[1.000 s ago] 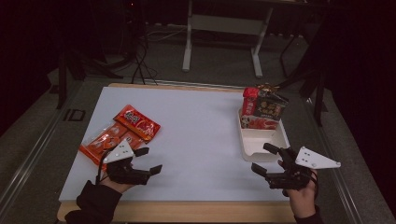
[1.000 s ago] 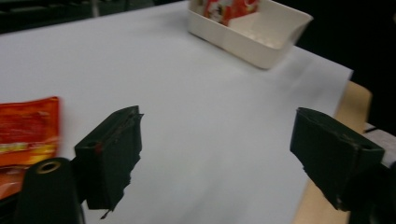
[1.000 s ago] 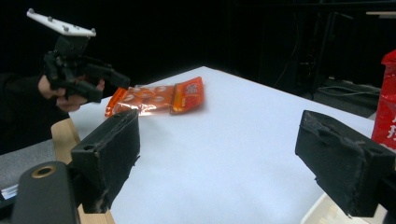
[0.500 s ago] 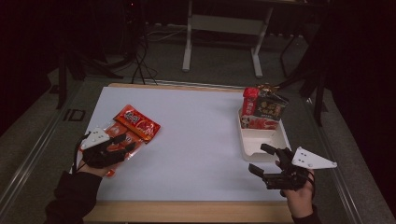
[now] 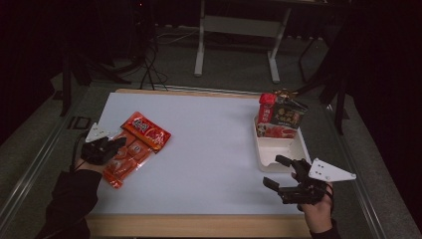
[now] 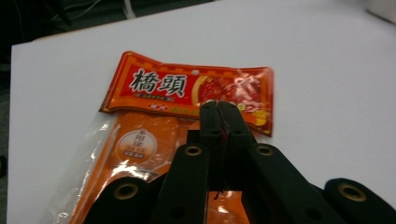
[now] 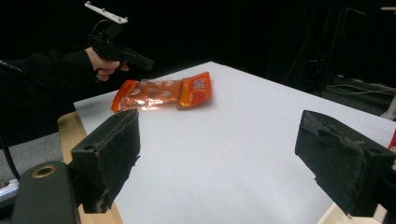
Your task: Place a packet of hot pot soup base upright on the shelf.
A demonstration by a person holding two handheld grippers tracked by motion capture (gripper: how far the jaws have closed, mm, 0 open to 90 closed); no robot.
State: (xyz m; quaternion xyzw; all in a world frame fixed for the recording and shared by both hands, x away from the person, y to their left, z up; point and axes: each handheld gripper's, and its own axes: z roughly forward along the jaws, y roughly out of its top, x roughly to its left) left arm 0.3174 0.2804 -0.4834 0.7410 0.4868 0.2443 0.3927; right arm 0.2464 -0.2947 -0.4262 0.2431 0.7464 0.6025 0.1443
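At table's left edge, left gripper (image 5: pixel 115 145) has just clenched its fingers over the orange snack packet (image 5: pixel 132 152), nothing visibly pinched; right gripper (image 5: pixel 281 174) fingers released, waiting.

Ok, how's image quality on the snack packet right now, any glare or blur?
High view: dim, the orange snack packet still readable. Left gripper view: sharp print, glare on the clear film, left gripper blocking part. Right gripper view: packet soft, right gripper pads blurred up close.
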